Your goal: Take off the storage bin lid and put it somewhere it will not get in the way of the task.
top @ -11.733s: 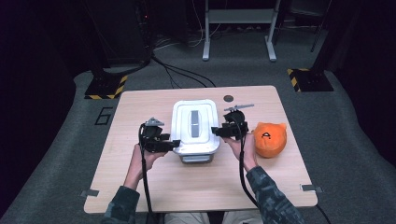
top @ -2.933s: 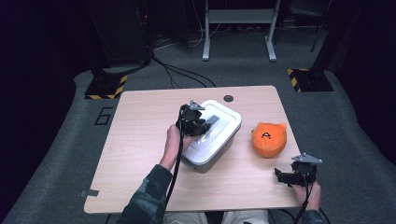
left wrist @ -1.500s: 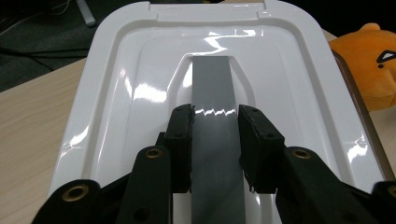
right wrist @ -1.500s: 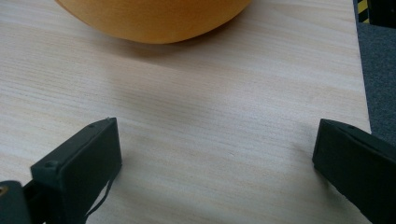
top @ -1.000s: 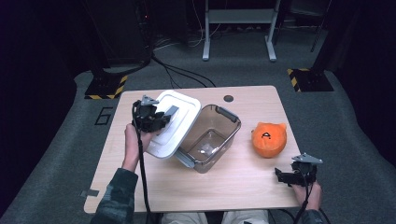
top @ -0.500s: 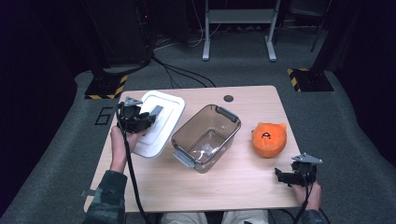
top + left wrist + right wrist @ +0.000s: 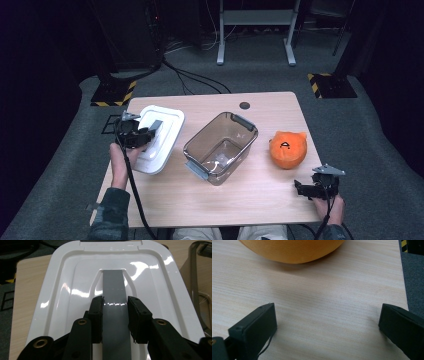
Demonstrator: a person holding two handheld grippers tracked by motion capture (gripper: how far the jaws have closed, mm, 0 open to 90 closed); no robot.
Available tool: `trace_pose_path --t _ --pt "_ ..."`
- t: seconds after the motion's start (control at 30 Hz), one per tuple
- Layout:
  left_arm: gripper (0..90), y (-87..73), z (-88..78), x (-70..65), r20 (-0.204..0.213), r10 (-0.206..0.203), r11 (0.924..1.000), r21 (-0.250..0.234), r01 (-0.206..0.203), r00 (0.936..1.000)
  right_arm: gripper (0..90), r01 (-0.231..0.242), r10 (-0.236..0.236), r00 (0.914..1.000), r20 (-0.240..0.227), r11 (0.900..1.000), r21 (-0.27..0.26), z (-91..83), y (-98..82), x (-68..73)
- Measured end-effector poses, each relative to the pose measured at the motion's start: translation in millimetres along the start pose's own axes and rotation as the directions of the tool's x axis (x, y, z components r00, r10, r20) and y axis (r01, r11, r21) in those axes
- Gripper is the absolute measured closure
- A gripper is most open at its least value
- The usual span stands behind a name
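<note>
In the high view, the white lid (image 7: 159,137) lay at the table's (image 7: 260,200) left side, with the left gripper (image 7: 137,134) over its near-left part; half a second earlier the lid had been a little farther left. The clear box (image 7: 220,147) stood open at centre, the orange plush toy (image 7: 288,148) to its right, and the right gripper (image 7: 315,189) rested near the front-right corner. In the left gripper view, the jaws clamped the lid's grey handle (image 7: 114,305). In the right gripper view, the jaws stood wide apart and empty, just short of the toy (image 7: 292,250).
</note>
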State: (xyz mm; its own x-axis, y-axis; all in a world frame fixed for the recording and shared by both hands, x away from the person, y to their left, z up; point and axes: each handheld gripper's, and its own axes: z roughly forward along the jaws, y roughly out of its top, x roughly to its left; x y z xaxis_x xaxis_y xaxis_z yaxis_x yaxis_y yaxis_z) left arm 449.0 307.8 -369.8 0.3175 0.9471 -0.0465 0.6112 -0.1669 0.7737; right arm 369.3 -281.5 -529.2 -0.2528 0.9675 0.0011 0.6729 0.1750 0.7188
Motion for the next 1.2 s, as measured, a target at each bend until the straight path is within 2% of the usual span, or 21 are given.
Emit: trace_pose_path --t 0.13,0.23,0.3,0.5,0.73,1.03,1.2 --pt "66.4 -6.7 1.3 8.6 -0.009 -0.019 0.9997 0.014 0.019 0.9998 0.9 0.000 0.000 1.0000 0.000 1.000 0.000 0.0 0.0 0.0" --pt "66.4 -15.3 3.6 15.4 -0.015 -0.045 0.9989 0.007 0.046 0.9988 0.9 0.000 0.000 1.0000 0.000 1.000 0.000 0.0 0.0 0.0" --pt "66.4 -17.7 4.7 17.0 -0.021 -0.046 0.9989 0.012 0.046 0.9987 0.8 0.000 0.000 1.0000 0.000 1.000 0.000 0.0 0.0 0.0" --pt "66.4 -35.0 14.1 27.6 -0.039 -0.070 0.9960 0.052 0.072 0.9968 0.9 0.002 -0.002 1.0000 0.000 1.000 -0.001 0.1 0.0 -0.2" --pt "66.4 -48.6 26.6 33.6 -0.046 -0.091 0.9922 0.081 0.095 0.9948 0.9 0.000 0.000 1.0000 0.001 1.000 0.000 0.0 0.0 0.0" --pt "66.4 -68.8 45.3 44.8 -0.047 -0.125 0.9834 0.127 0.130 0.9911 0.9 0.004 -0.004 1.0000 0.001 1.000 -0.002 0.1 0.0 -0.3" --pt "66.4 -73.8 54.9 45.7 -0.043 -0.124 0.9818 0.139 0.129 0.9913 0.9 0.004 -0.004 1.0000 0.000 1.000 -0.002 0.1 0.0 -0.4"
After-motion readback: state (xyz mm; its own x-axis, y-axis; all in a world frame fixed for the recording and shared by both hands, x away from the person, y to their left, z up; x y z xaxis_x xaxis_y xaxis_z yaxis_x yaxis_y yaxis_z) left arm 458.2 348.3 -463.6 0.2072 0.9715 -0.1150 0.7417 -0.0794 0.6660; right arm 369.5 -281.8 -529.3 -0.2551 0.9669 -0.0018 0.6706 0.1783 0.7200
